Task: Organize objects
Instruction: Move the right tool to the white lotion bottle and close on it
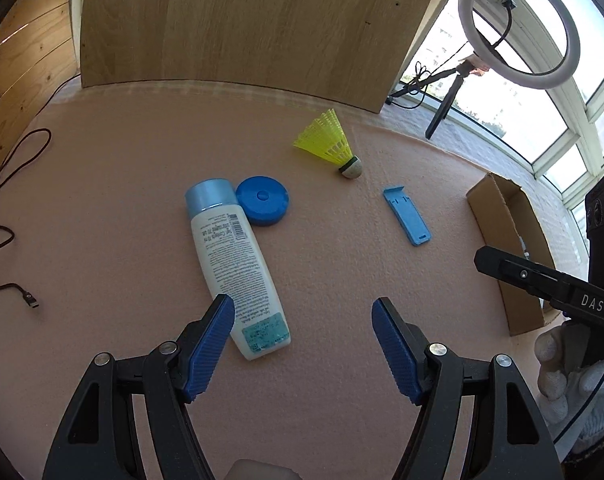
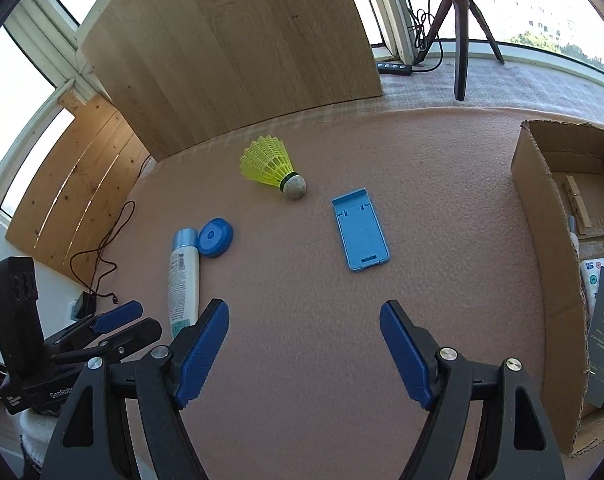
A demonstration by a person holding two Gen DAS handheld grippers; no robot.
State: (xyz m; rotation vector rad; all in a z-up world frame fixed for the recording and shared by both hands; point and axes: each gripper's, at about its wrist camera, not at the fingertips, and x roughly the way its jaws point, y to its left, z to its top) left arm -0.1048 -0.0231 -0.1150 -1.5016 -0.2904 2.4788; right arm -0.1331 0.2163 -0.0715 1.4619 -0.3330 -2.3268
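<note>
On the pink mat lie a white bottle [image 1: 238, 264] with a light blue cap, a round blue tape measure [image 1: 262, 200] touching it, a yellow shuttlecock [image 1: 330, 144] and a flat blue phone stand [image 1: 406, 216]. My left gripper [image 1: 302, 312] hangs open just above the bottle's lower end, its left pad overlapping the bottle. The right gripper [image 2: 302, 316] is open over bare mat, with the phone stand [image 2: 360, 232] ahead of it, the shuttlecock [image 2: 272, 164] beyond, the bottle [image 2: 183, 276] to its left.
An open cardboard box [image 2: 550, 240] with a clothespin and packets inside stands at the right. A wooden board [image 2: 238, 48] leans at the back. A black cable [image 1: 6, 208] trails at the left. A ring light [image 1: 518, 24] on a tripod stands by the window.
</note>
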